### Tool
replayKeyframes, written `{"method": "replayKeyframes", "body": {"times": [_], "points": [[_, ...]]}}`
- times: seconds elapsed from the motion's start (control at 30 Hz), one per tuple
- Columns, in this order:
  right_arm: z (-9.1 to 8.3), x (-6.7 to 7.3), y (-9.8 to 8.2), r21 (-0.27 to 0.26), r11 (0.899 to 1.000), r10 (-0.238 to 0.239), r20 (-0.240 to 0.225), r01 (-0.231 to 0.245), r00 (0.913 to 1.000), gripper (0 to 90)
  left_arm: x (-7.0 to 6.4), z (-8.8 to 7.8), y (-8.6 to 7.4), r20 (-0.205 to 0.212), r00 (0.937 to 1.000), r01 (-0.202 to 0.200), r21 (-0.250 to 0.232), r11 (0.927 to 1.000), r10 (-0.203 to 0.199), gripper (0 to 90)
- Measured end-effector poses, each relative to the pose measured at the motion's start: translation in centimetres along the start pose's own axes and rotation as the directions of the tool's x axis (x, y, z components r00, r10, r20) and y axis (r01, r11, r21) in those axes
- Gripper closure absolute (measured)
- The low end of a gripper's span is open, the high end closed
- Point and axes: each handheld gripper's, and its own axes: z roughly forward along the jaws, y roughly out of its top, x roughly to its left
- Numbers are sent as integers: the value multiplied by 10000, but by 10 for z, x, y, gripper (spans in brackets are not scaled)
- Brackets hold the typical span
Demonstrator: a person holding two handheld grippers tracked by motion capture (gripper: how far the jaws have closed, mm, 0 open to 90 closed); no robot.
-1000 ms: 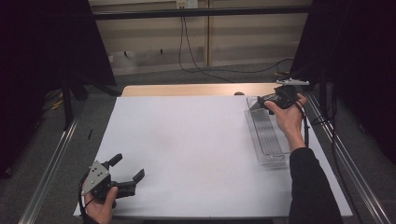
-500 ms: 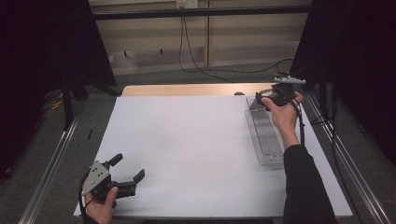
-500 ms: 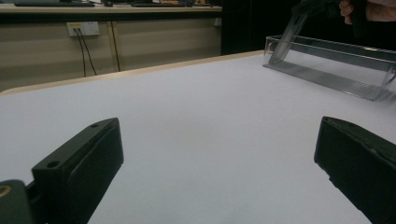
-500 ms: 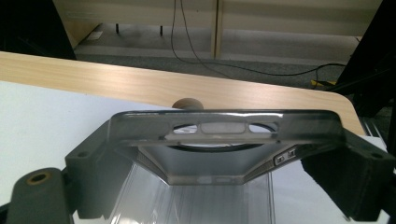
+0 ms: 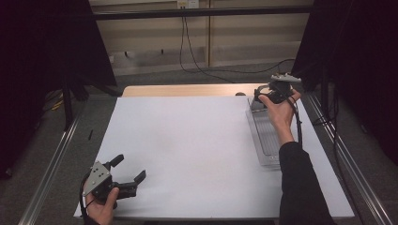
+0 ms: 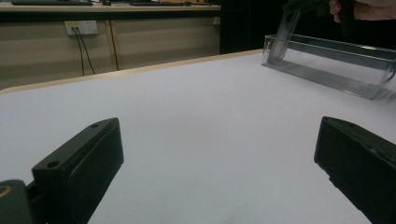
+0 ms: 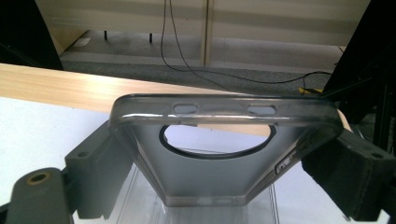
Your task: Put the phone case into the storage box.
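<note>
- My right tool (image 5: 263, 97) is up at the far right of the worktop (image 5: 197, 150), with my right hand (image 5: 280, 110) wrapped around its body.
- In the right gripper view its jaws are clamped on the two long edges of a clear phone case (image 7: 224, 149), one jaw on each side.
- The case is see-through and greyish, with a big round cut-out ringed in black and two small slots along its top edge.
- It is tilted, its top edge raised and its lower end dipping into a long clear tray (image 5: 265, 140) on the white worktop.
- The tray lies lengthwise along the right side of the worktop; in the left gripper view (image 6: 327, 65) I see it as a low transparent trough, with the case (image 6: 282, 35) leaning at its far end.
- My left tool (image 5: 126, 174) is at the near left corner of the worktop, well apart from the tray, held in my left hand (image 5: 101, 208).
- Its jaws stand wide apart with nothing between them, just above the bare white surface.
- Beyond the white sheet a strip of pale wood (image 5: 187, 90) shows at the far edge.
</note>
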Motion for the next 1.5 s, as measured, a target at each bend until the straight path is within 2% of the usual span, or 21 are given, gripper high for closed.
{"method": "replayKeyframes", "body": {"times": [0.23,0.97,1.5], "points": [[4,1,0,-228,9997,56,119,-54,9999,117,-1,1,0,20,10000,-14,33,10000,14,13],[16,5,6,-292,9995,117,410,-105,9991,113,0,0,0,93,9999,-39,21,10000,39,12],[22,1,6,-533,9981,341,302,-324,9990,111,0,1,-1,108,9999,-54,60,10000,53,13]]}}
